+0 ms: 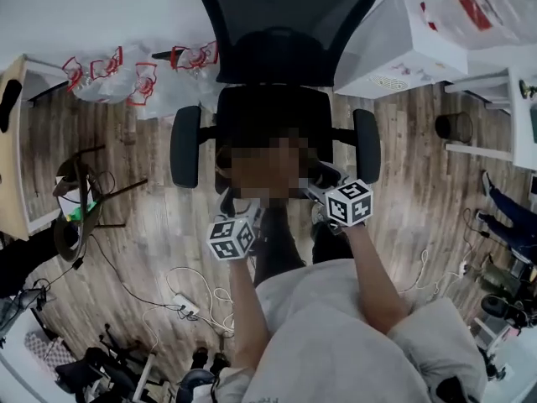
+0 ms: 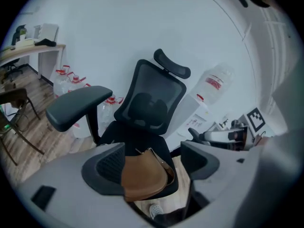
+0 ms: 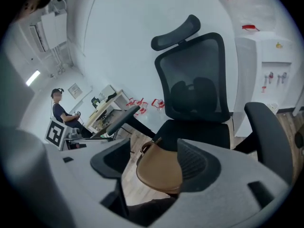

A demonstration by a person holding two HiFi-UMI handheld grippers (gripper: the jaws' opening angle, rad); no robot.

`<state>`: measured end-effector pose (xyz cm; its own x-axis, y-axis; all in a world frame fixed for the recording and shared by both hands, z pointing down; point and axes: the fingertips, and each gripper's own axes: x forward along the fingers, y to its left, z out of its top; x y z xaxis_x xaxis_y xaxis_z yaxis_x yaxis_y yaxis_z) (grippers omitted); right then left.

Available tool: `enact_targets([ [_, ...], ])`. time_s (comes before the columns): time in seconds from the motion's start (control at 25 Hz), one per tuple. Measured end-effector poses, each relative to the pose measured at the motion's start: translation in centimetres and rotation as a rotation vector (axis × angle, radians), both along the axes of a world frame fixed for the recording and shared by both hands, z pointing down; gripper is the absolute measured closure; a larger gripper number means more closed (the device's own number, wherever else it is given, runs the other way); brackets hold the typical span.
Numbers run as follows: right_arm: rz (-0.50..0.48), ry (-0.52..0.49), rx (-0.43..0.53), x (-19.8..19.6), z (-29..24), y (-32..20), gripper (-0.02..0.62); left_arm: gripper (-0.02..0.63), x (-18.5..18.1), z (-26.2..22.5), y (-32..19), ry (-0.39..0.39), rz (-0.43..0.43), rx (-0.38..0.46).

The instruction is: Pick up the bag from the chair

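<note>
A tan leather bag (image 2: 142, 175) lies at the front edge of the black office chair's seat (image 1: 273, 107). In the head view a blurred patch covers it. My left gripper (image 2: 149, 167) is open, its jaws standing wide on either side of the bag, whose left side runs behind the left jaw. My right gripper (image 3: 156, 161) is open too, and the bag (image 3: 159, 170) sits between its jaws, partly behind the right one. From above, the left gripper (image 1: 228, 208) and right gripper (image 1: 323, 183) reach in side by side at the seat front.
The chair's armrests (image 1: 185, 145) (image 1: 367, 145) flank the seat. Empty water bottles (image 1: 126, 78) lie by the wall at left, a white water dispenser (image 1: 403, 44) stands at right. A power strip with cables (image 1: 185, 305) lies on the wood floor. A person (image 3: 59, 110) sits at a desk.
</note>
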<state>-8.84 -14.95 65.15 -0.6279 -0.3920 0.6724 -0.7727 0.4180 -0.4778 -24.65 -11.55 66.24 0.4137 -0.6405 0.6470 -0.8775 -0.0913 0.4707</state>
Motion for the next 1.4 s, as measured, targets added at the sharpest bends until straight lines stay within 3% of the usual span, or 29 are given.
enact_targets([
  [0.36,0.063,0.027,-0.041,0.8,3.2,0.1,0.230,0.253,1.9,4.5,-0.7,0.024,0.113,-0.068],
  [0.64,0.018,0.008,-0.125,-0.1,9.7,1.3,0.227,0.253,1.9,8.7,-1.3,0.017,0.096,-0.104],
  [0.96,0.069,0.023,-0.198,1.8,16.0,1.6,0.239,0.253,-0.4,15.0,-1.0,-0.003,0.028,-0.178],
  [1.4,0.057,0.085,-0.275,1.9,23.6,2.3,0.245,0.253,-1.9,22.4,-1.1,-0.028,0.052,-0.261],
])
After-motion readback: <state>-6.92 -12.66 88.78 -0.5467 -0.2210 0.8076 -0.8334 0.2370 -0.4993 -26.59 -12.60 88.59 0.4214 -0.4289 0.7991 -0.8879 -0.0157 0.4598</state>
